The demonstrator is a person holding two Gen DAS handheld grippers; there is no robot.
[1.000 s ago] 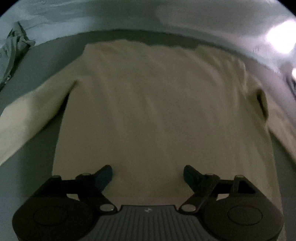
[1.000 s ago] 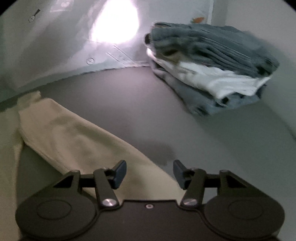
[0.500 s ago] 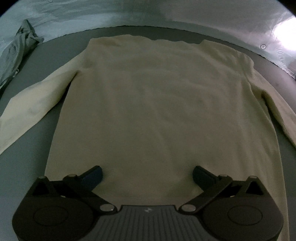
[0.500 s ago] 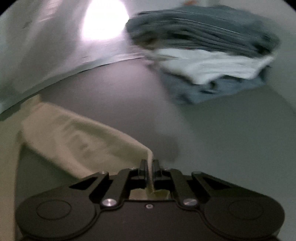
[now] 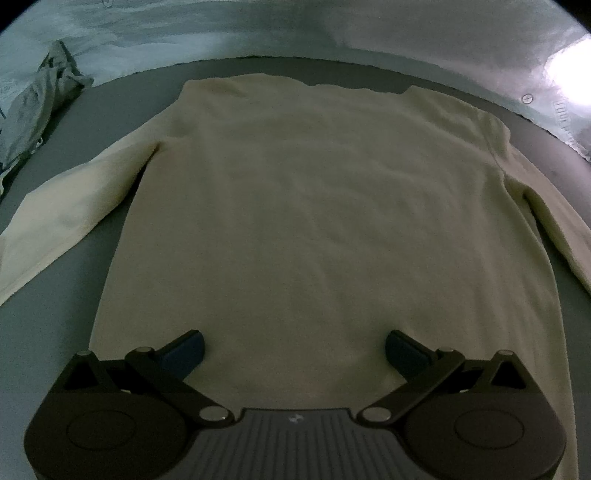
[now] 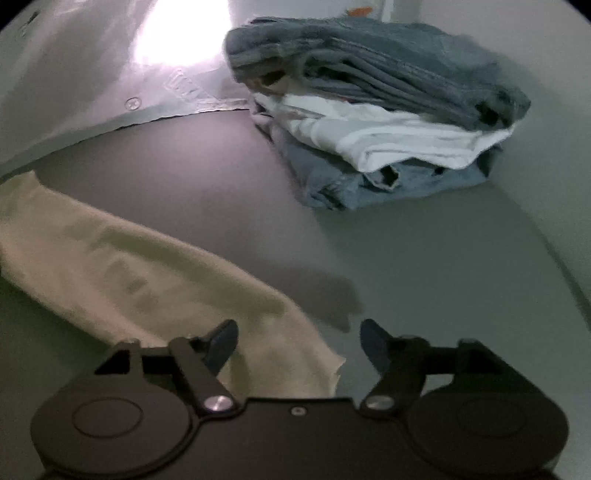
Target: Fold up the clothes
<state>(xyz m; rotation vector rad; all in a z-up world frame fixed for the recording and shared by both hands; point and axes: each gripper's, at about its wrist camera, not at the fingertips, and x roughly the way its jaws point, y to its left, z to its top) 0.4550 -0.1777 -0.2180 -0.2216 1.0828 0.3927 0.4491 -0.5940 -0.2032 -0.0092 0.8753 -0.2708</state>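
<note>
A cream long-sleeved top (image 5: 314,221) lies spread flat on the grey table (image 5: 55,325), both sleeves angled outward. My left gripper (image 5: 294,347) hovers over its near hem, jaws wide open, nothing between the pads. In the right wrist view one cream sleeve (image 6: 147,280) stretches from the left toward the camera, its cuff lying between the fingers of my right gripper (image 6: 299,341). That gripper's jaws are opening and the pads stand clear of the cloth.
A stack of folded clothes (image 6: 369,110), grey-blue and white, sits at the table's far right. A crumpled grey garment (image 5: 40,110) lies at the far left. A pale shiny sheet (image 5: 295,33) backs the table.
My right gripper shut on the sleeve cuff half a second ago and has now let it go; the cuff lies on the table. My left gripper's jaws widened slightly over the hem.
</note>
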